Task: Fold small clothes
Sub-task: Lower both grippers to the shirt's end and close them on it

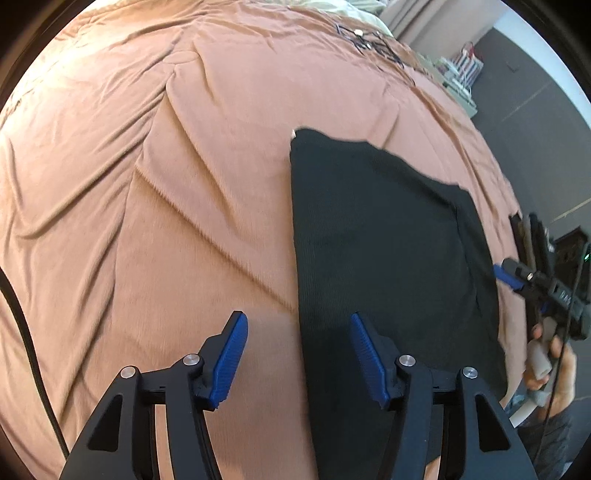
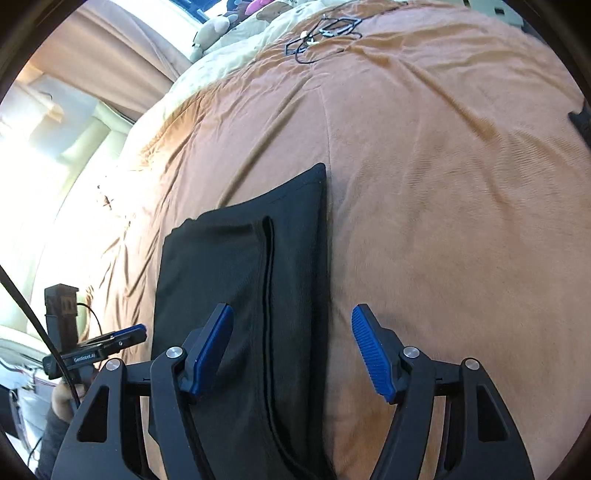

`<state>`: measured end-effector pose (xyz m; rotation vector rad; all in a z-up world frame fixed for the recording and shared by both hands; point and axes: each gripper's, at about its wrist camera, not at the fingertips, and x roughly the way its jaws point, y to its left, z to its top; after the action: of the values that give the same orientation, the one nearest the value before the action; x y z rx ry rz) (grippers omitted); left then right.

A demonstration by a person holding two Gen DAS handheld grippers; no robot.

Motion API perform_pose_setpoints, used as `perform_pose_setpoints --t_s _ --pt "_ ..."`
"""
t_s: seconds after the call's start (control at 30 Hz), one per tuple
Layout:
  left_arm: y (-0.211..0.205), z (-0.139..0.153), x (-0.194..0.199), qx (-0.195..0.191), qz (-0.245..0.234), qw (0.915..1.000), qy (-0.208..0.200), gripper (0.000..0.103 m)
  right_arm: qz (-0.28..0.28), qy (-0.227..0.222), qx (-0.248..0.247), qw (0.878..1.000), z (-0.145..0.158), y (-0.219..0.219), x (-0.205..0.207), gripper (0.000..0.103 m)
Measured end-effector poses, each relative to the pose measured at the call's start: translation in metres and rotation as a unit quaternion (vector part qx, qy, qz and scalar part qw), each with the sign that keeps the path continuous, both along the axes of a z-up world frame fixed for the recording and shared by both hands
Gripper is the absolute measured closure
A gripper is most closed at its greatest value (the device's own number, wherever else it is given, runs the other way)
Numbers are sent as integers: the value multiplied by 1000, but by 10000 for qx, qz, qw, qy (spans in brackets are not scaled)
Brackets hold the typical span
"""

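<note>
garment (image 1: 376, 236): black, folded lengthwise on bed (image 1: 147, 184), long axis 12–6.
left hand-held gripper (image 1: 299, 354): we straddle its left edge, jaws apart, empty.
right hand-held gripper (image 2: 291, 350): we straddle its right edge, jaws apart, empty.
nearer: both level at the 6 end.

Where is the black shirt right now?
The black garment lies flat on the orange bedspread, low in both wrist views, between the open left gripper and open right gripper.

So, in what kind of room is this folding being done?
Most likely a bedroom. The black garment lies on a wide orange-brown bedspread, soft and creased like bedding. At its far end there are plush toys on pale bedding, and curtains hang beside a bright window.
</note>
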<state>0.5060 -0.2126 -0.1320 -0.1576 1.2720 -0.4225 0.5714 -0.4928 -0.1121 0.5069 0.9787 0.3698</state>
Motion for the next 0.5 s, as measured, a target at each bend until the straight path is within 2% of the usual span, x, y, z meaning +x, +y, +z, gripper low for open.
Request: perform_pose_setpoints --t_s 0.07,0.1,0.13,0.37,0.5 --pt "2 -2 8 -78 62 9999 -4 51 50 59 159 9998 -9 -4 9 42" --pt "2 -3 12 -72 74 9999 7 60 96 92 280 9995 -13 -7 12 44" --pt "1 -5 18 -64 81 9999 35 63 141 116 380 9991 -16 -7 16 44" --pt "-1 -15 47 -343 144 9993 103 64 510 119 900 9946 -29 -12 42 47" --pt "-7 -17 62 -395 164 9991 60 67 604 168 723 9954 -32 -5 59 52"
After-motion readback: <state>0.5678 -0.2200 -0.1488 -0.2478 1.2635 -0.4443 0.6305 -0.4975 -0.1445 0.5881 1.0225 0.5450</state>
